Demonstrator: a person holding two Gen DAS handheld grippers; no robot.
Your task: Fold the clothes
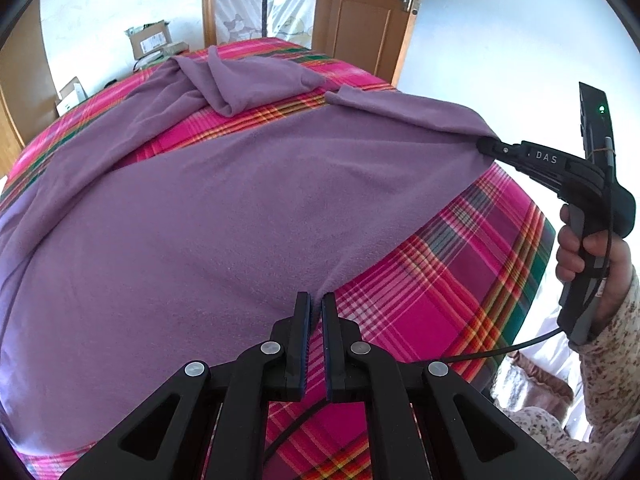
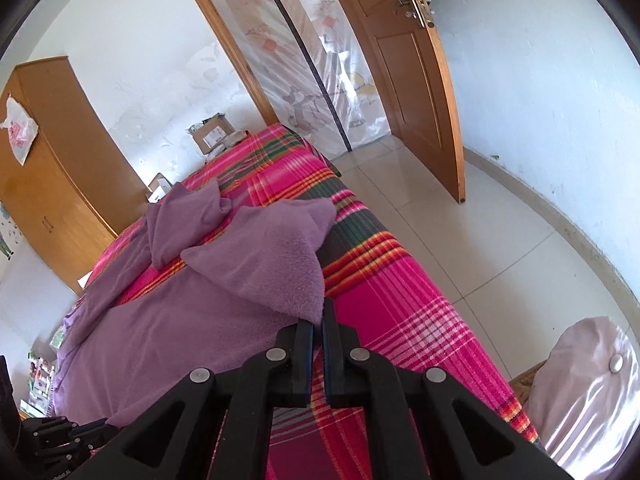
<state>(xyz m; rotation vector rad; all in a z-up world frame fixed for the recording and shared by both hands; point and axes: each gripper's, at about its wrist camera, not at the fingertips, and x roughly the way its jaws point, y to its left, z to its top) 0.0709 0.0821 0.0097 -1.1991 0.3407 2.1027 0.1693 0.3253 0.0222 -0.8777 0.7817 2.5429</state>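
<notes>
Two grippers are clamped on one purple fleece garment (image 1: 224, 208), which lies spread across a bed covered by a pink plaid sheet (image 1: 436, 300). Seen from the left wrist, the left gripper (image 1: 316, 304) has its jaws together on the garment's near edge, and a small peak of cloth rises into the pads. The right gripper (image 1: 490, 146), held by a hand (image 1: 588, 260) in a speckled sleeve, pinches a bunched corner further along the same side. The right wrist view shows that corner at the right gripper's own tips (image 2: 318, 322), fuzzy side up and folded over.

Judging by the soft nap and the limp way it drapes, the fleece should be light, floppy and not slippery (it will likely cling to the sheet a little and drag instead of sliding). It cannot hold any shape by itself, so any unsupported span will sag. Corners and hems look like the best places to hold, as both grips are now. Sleeves lie crumpled at the far end (image 1: 240, 80) and probably need flattening before a clean fold.
</notes>
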